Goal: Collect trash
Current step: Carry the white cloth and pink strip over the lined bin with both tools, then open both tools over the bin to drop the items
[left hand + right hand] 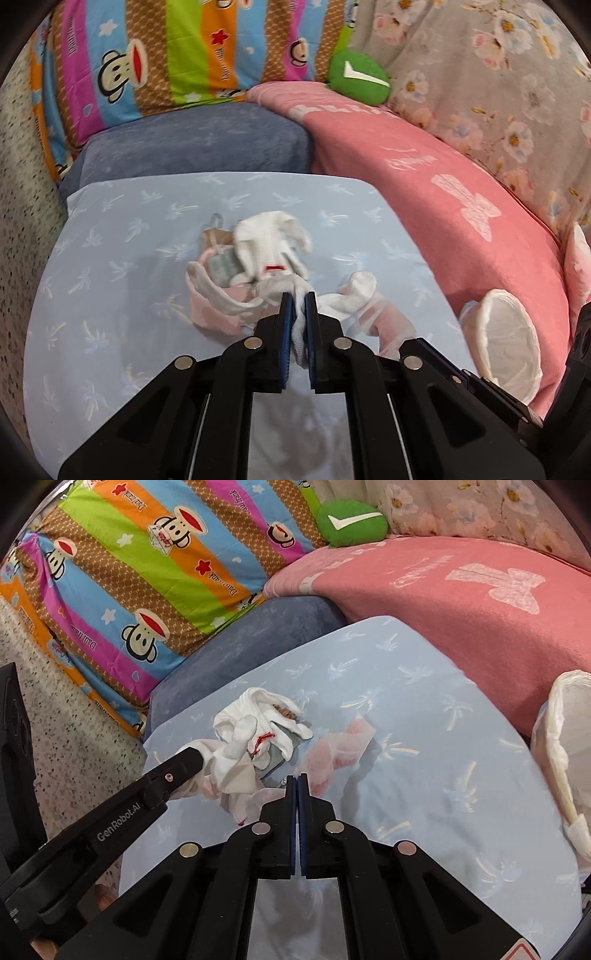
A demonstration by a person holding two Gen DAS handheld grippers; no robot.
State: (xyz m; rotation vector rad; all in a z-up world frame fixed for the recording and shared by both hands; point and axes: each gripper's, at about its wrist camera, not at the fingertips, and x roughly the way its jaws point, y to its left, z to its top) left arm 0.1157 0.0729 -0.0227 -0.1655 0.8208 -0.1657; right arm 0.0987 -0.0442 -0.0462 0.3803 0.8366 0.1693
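Blue sheet (110, 258) under your trash bag (221, 299), sheer pinkish plastic stuffed with white tissue; left gripper (298, 301) pinches its rim, right gripper (297, 780) is closed with nothing visible between.

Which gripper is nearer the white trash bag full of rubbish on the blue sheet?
Left. The left gripper is clamped on the white trash bag; the right gripper is shut just beside it.
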